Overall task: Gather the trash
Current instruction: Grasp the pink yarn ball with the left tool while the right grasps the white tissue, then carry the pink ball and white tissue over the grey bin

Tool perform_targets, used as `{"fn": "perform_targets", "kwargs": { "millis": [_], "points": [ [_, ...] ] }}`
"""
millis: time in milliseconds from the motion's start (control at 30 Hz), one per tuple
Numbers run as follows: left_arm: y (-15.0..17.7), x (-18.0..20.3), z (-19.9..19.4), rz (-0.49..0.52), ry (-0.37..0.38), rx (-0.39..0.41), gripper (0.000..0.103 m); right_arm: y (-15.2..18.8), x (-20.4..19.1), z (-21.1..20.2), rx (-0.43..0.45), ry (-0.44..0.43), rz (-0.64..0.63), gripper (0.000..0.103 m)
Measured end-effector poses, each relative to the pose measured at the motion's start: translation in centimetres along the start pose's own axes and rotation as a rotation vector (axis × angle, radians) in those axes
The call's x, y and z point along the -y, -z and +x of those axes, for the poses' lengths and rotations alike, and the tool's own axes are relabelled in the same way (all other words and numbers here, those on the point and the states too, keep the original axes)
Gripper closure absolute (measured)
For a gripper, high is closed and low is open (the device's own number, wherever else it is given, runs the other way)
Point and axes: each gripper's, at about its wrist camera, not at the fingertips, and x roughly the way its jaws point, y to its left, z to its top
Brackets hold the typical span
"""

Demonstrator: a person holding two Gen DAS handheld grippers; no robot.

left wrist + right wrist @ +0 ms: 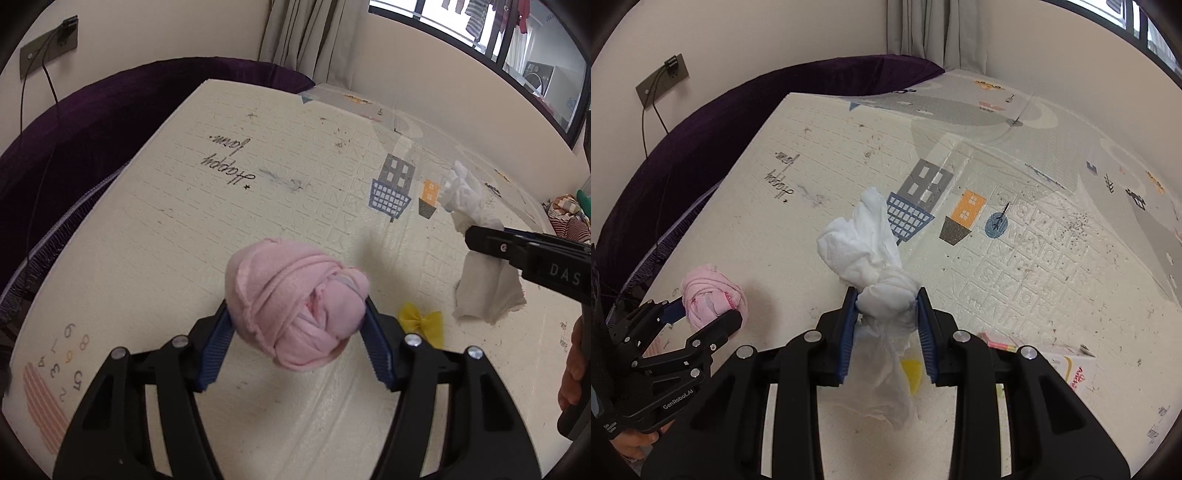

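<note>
Tissue (875, 254) sits squeezed in my right claw (886, 306); my left claw (297, 325) hugs the pink cloth ball (295, 302), both lifted for carrying.

The small white printed cardboard box (1067, 363) is half hidden behind the black right gripper (886, 317); its print is unreadable.
</note>
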Motion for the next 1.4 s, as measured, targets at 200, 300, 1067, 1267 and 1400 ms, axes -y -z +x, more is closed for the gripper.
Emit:
{"fn": "perform_targets", "kwargs": {
  "millis": [200, 300, 1067, 1267, 1400],
  "points": [
    [-0.2, 1.0, -7.7, 0.051, -0.008, 0.038, 0.039, 1.5, -1.9, -7.7, -0.005, -0.010, 0.029, 0.073],
    [0.4, 1.2, -11.8, 0.030, 0.025, 0.030, 0.039, 3.0, -2.3, -11.9, -0.012, -0.010, 0.051, 0.073],
    [4.7, 20.1, -35.3, 0.404, 0.359, 0.087, 0.038, 16.5, 1.3, -46.2, 0.185, 0.146, 0.293, 0.073],
    [8.2, 28.7, -40.2, 0.486, 0.411, 0.134, 0.038, 24.2, 6.5, -54.0, 0.231, 0.211, 0.362, 0.073],
    [11.4, 35.2, -43.1, 0.498, 0.440, 0.128, 0.038, 29.7, 10.5, -59.3, 0.244, 0.239, 0.380, 0.073]
  ]
}}
